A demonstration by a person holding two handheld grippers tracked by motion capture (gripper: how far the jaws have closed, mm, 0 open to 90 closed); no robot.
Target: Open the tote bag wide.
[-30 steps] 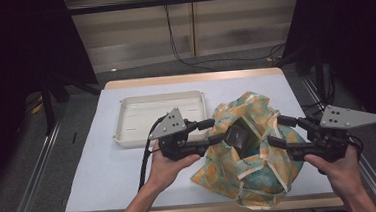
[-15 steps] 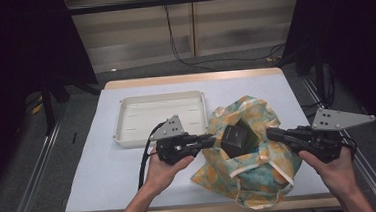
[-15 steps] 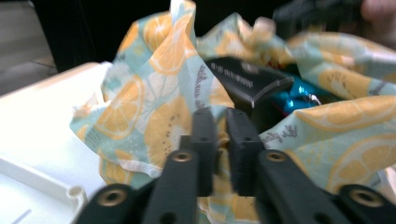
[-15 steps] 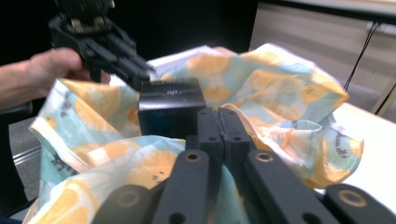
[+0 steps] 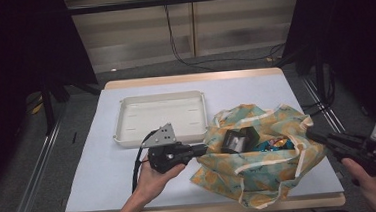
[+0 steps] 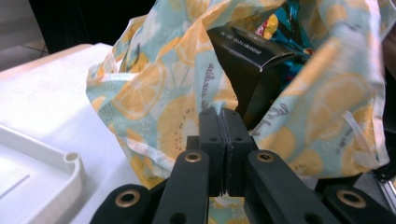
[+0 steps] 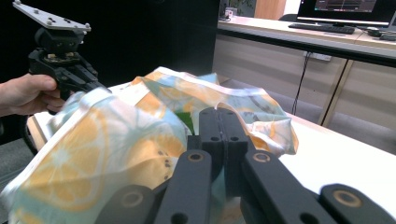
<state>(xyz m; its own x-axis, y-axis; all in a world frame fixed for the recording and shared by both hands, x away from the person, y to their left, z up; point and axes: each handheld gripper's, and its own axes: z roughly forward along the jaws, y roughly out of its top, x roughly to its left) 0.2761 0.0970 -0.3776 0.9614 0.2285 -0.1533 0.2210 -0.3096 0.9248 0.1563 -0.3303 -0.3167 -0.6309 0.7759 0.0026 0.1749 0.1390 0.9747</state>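
— Since the earlier frame the right tongs (image 5: 312,136) have drawn out right, stretching the lemon-print bag (image 5: 260,166) wide.

— Both pinch its rim?

— Yes; left tongs (image 5: 205,148) clamp the left edge, jaws closed on cloth, likely baring the black box (image 5: 238,140). Bag sits near-right on the tabletop (image 5: 105,167), tray (image 5: 160,138) beside. Left gripper view shows the box's print.

Office lab: monitor (image 7: 348,10), desks, recording table (image 5: 104,162).

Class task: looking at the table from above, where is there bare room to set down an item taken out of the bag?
The white tray is bare inside. Bare table lies left of the left gripper and beyond the tray. The right half is crowded by the lemon-print bag.
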